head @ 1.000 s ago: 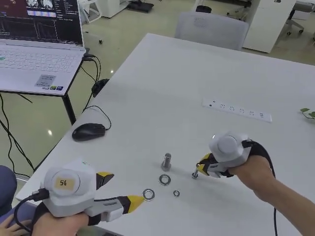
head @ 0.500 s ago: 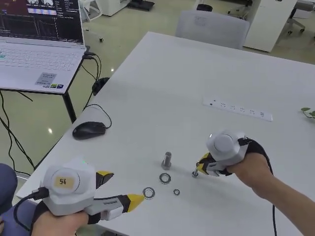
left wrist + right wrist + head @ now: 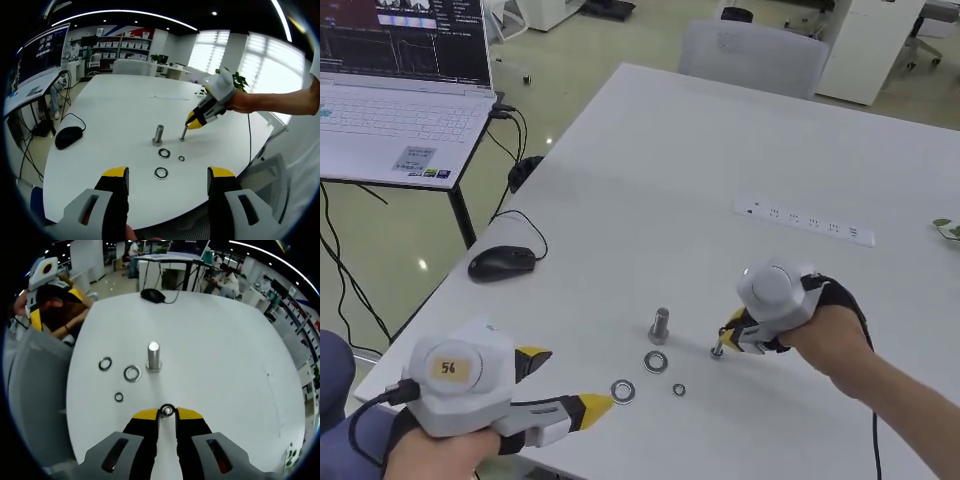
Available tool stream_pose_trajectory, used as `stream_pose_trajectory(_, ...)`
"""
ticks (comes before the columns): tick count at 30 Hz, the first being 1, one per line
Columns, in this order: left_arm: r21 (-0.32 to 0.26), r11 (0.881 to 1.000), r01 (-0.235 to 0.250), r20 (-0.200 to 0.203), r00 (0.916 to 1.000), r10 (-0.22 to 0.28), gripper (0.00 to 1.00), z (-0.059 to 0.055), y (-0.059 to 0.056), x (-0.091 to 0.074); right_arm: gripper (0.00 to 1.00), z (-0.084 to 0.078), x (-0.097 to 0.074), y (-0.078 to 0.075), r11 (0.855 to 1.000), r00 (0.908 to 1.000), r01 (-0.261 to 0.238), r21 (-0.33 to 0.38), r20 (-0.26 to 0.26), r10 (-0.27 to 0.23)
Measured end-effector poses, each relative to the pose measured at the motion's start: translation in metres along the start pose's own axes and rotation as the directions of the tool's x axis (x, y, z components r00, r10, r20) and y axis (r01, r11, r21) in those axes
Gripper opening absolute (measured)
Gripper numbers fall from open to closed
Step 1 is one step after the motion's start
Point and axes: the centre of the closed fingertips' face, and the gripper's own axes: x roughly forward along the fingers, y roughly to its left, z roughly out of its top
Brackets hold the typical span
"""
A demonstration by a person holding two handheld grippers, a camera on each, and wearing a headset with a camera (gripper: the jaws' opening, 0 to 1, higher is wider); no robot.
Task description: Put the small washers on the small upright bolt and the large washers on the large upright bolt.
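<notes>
The large bolt (image 3: 660, 325) stands upright on the white table (image 3: 720, 160). In front of it lie two large washers (image 3: 656, 361) (image 3: 622, 391) and a small washer (image 3: 679, 390). To its right stands the small bolt (image 3: 717, 351). My right gripper (image 3: 726, 338) is at its top, jaws shut on a small washer (image 3: 167, 411). From the right gripper view (image 3: 167, 412) the large bolt (image 3: 153, 356) is ahead. My left gripper (image 3: 565, 382) hovers open at the table's near edge. Its own view (image 3: 169, 176) shows a large washer (image 3: 161, 173) just beyond the tips.
A black mouse (image 3: 502, 263) with its cable lies at the table's left edge. A white power strip (image 3: 804, 221) lies further back on the right. A laptop (image 3: 390, 100) stands on a side desk to the left, and a grey chair (image 3: 750, 55) at the far end.
The right gripper has edged slightly left at the small bolt's top. Bolts, loose washers and the left gripper stand as before.
</notes>
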Motion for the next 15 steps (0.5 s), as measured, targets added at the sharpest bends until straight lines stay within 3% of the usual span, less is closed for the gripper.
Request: stream_pose_trajectory(15, -0.007, 1.000, -0.005, 0.002, 1.0000, 0.005, 0.63, -0.0021, 0.0007, -0.0020, 0.13, -0.0057, 0.0077, 0.0039, 1.000, 0.9985, -0.018, -0.023, -0.052, 0.017)
